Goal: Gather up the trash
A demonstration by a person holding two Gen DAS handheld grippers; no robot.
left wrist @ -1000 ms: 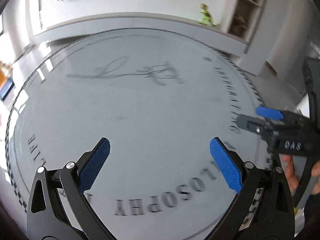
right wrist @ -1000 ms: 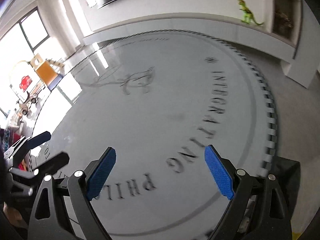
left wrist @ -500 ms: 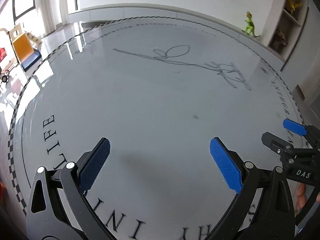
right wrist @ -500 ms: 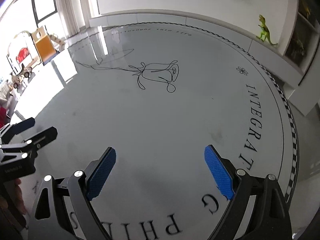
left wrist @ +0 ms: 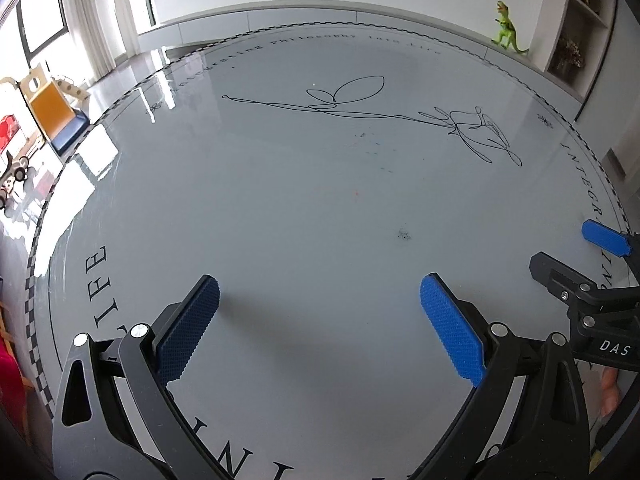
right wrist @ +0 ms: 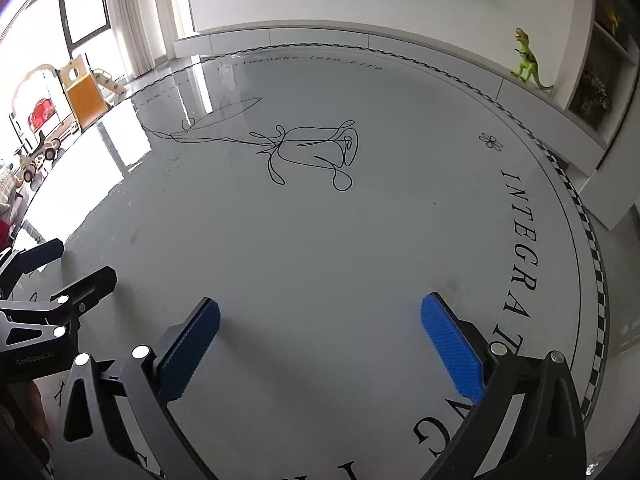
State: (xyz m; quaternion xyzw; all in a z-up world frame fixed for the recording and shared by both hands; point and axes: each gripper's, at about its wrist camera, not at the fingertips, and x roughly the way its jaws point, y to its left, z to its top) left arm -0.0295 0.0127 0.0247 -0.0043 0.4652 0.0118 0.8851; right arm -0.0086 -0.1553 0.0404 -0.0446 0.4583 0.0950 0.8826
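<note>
Tongs on both sides are seen spread wide, with nothing held between the blue pads. The left tongs (left wrist: 318,330) are held low over the near part of a round grey tabletop (left wrist: 280,208), and the right tongs (right wrist: 320,344) are held over the same surface, just beside them. In the left wrist view the right tongs (left wrist: 576,252) are seen at the right edge, also spread; in the right wrist view the left tongs (right wrist: 68,264) are seen at the left edge.

A black line drawing of a flower (right wrist: 312,152) is printed near the middle of the tabletop, and lettering (right wrist: 520,264) is printed round its rim inside a checkered border. Small dark specks (left wrist: 403,234) are seen on the surface ahead of the left tongs; whether they are trash cannot be told. No other piece of trash is shown in either view.

A green toy dinosaur (left wrist: 507,29) is stood on a white ledge (right wrist: 400,38) beyond the tabletop. A yellow and wooden children's toy (left wrist: 52,104) is seen by the window at the left.
</note>
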